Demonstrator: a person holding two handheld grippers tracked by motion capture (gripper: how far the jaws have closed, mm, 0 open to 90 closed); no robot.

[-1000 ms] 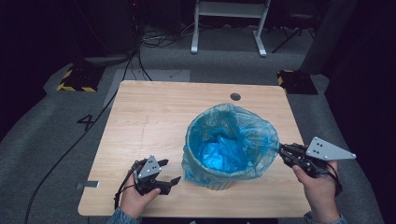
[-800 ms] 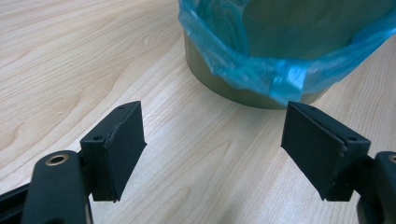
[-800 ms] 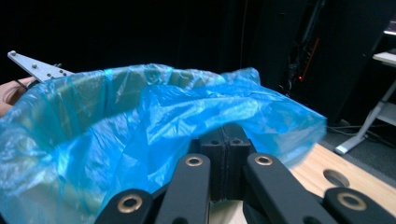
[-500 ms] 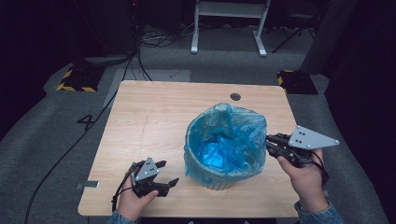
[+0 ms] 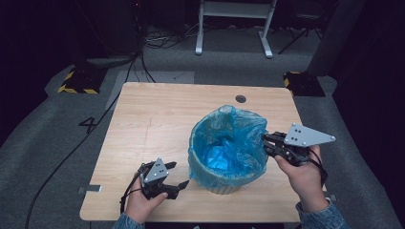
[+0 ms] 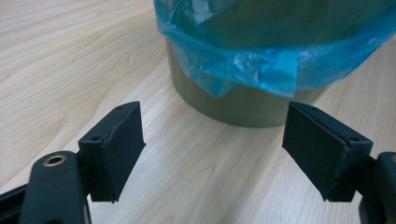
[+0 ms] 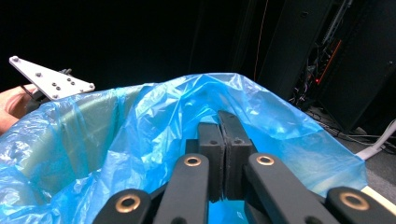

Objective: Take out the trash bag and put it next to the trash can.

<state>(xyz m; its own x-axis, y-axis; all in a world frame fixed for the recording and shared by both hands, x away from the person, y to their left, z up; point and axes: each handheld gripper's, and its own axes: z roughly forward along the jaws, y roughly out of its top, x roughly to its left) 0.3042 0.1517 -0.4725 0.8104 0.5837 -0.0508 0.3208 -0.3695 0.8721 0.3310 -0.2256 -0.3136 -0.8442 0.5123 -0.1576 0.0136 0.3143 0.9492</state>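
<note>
- A light wooden tabletop (image 5: 157, 124) is seen from above; the work is set on its near right part.
- A bin (image 5: 223, 183) is stood there, lined with a blue plastic bag (image 5: 224, 143) whose top is folded over most of the rim and hangs down the outside.
- The right gripper (image 5: 265, 143) is held at the bin's right rim, its fingers (image 7: 211, 149) pressed together on the bag's edge, which is lifted into a peak there.
- The left gripper (image 5: 183, 184) is rested on the tabletop just beside the bin's base, its fingers (image 6: 119, 144) spread wide with nothing between them.
- The step in hand is judged to be the fitting of the bag's edge around the rim.
- For the next move, the pinched edge would need to be drawn outward and down over the rim, with the bin steadied if it slides.
</note>
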